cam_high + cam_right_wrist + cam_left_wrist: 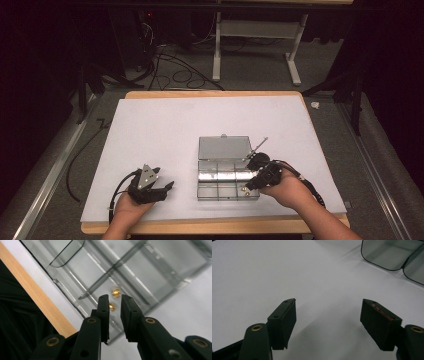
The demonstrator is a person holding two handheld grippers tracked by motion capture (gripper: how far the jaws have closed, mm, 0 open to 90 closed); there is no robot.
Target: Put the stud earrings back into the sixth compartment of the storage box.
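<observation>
Blurred gold bits (115,292) in the clear box (140,272) beyond right tongs (115,305).

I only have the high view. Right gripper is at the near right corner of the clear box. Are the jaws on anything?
Observer: Not clamped. The right gripper has its jaws slightly apart over the compartment box, with a small brass piece in the gap.
Operator: One piece only?
Observer: Two. A second brass piece lies just beyond the tips, blurred, in the same compartment.
Operator: Left gripper holding anything?
Observer: No. The left gripper has its jaws wide apart over the bare white mat.
</observation>
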